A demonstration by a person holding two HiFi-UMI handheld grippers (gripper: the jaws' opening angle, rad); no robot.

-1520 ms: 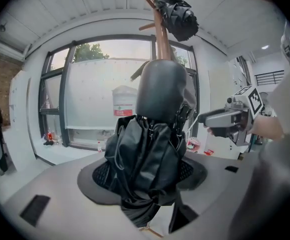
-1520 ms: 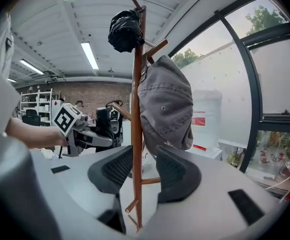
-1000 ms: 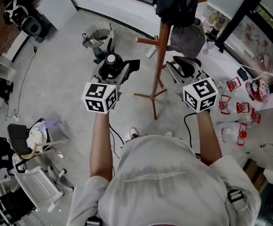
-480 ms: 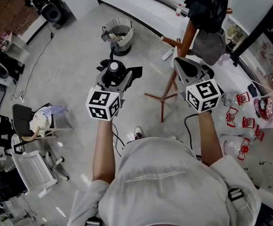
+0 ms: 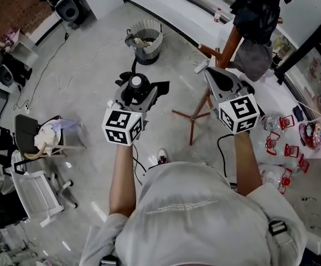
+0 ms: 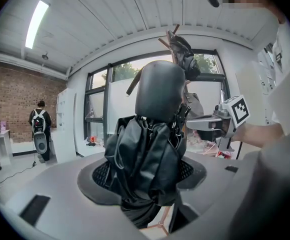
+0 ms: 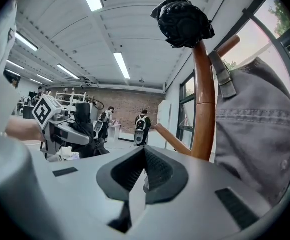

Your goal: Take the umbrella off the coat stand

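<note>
A folded black umbrella (image 6: 152,154) with a rounded black handle (image 5: 136,82) stands between the pads of my left gripper (image 6: 142,171), which is shut on it. In the head view my left gripper (image 5: 138,93) holds it left of the wooden coat stand (image 5: 222,60), apart from it. My right gripper (image 5: 216,75) is close in front of the stand's pole (image 7: 204,99); its jaws are closing and its pads (image 7: 152,171) meet with nothing between them. A grey garment (image 7: 255,124) and a black bundle (image 7: 182,21) hang on the stand.
A round bin (image 5: 145,37) stands on the floor beyond my left gripper. Chairs (image 5: 33,165) are at the left. Red-and-white items (image 5: 285,143) lie on a white surface at the right. Two people (image 7: 142,121) stand far off by a brick wall.
The right gripper's jaws have gone from open to shut. Both grippers and the umbrella have shifted left of the stand, which now shows further right in the head view.
</note>
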